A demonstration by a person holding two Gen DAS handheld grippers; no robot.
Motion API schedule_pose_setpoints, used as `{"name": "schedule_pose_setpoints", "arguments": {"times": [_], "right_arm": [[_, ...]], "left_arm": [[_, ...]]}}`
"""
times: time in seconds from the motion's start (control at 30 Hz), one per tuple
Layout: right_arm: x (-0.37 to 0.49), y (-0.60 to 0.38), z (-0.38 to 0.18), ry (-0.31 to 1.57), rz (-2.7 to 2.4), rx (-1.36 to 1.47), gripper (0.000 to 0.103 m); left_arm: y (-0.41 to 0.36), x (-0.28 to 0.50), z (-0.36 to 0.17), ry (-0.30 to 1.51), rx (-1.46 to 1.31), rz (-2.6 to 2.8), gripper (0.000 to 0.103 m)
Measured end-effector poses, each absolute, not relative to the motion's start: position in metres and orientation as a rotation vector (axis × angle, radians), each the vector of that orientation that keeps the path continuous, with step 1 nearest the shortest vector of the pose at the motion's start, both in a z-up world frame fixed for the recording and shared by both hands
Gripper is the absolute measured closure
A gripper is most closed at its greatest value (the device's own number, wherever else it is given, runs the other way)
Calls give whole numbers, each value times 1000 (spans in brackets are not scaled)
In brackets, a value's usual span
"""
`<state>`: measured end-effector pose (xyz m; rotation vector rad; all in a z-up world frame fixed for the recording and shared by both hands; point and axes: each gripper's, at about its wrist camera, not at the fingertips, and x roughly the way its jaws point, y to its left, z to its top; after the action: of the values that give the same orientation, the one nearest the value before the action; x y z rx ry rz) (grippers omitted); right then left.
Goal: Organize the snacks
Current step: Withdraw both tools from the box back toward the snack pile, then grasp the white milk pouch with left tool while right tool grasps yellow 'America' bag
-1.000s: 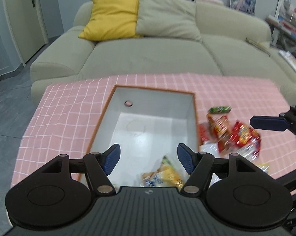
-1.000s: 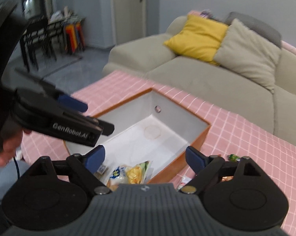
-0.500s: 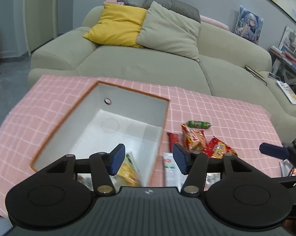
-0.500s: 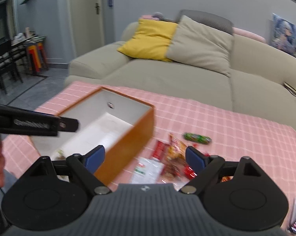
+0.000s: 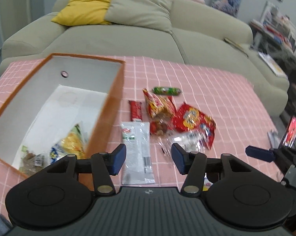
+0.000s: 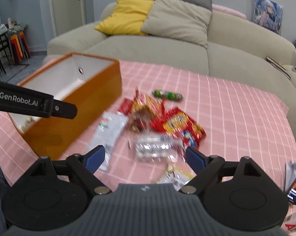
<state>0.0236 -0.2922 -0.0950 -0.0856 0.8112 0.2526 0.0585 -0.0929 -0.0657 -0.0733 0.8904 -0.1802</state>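
Snacks lie in a loose heap on the pink checked cloth (image 5: 216,90), just right of the orange box (image 5: 108,106): a white sachet (image 5: 137,149) nearest the box wall, a red bar (image 5: 135,109) beyond it, a red-and-yellow bag (image 5: 157,103), a big red bag (image 5: 195,122), a clear wrapper (image 6: 155,145) and a green roll (image 5: 166,90) at the far edge. Several overlap or touch. A yellow bag (image 5: 73,143) and a small brownish packet (image 5: 30,160) already sit inside the box, so I judge the job partly done. My left gripper (image 5: 148,157) hangs over the sachet, fingers apart and holding nothing; my right gripper (image 6: 144,157) hangs over the clear wrapper, fingers likewise spread and empty. Risks as I see them: the packets are thin, glossy and flat on cloth, so a pinch could skid off or gather the cloth. Overlapping bags may drag a neighbour along. The two grippers work close together and could knock each other. The sachet lies tight to the box wall, leaving little room for a finger on that side. Both views are blurred; fine detail uncertain.
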Motion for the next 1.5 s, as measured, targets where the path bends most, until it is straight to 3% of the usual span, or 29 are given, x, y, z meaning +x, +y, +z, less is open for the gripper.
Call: {"name": "schedule_pose_setpoints", "arguments": {"times": [0.37, 0.47, 0.6, 0.73, 1.2, 1.5], "right_arm": [[37, -320, -135, 944, 186, -31, 28], [44, -325, -145, 991, 146, -7, 28], [56, -327, -159, 1053, 123, 43, 27], [63, -322, -169, 1078, 123, 43, 21], [89, -329, -196, 1168, 4, 187, 21], [89, -319, -195, 1152, -7, 71, 41]], "left_arm": [[-116, 68, -106, 969, -19, -243, 38], [-119, 74, -113, 978, 2, -207, 26], [-122, 86, -124, 987, 32, -140, 19], [-127, 97, -133, 969, 59, -81, 16], [-131, 128, -175, 1032, 96, 14, 16], [-131, 136, -184, 1059, 84, 9, 19]]}}
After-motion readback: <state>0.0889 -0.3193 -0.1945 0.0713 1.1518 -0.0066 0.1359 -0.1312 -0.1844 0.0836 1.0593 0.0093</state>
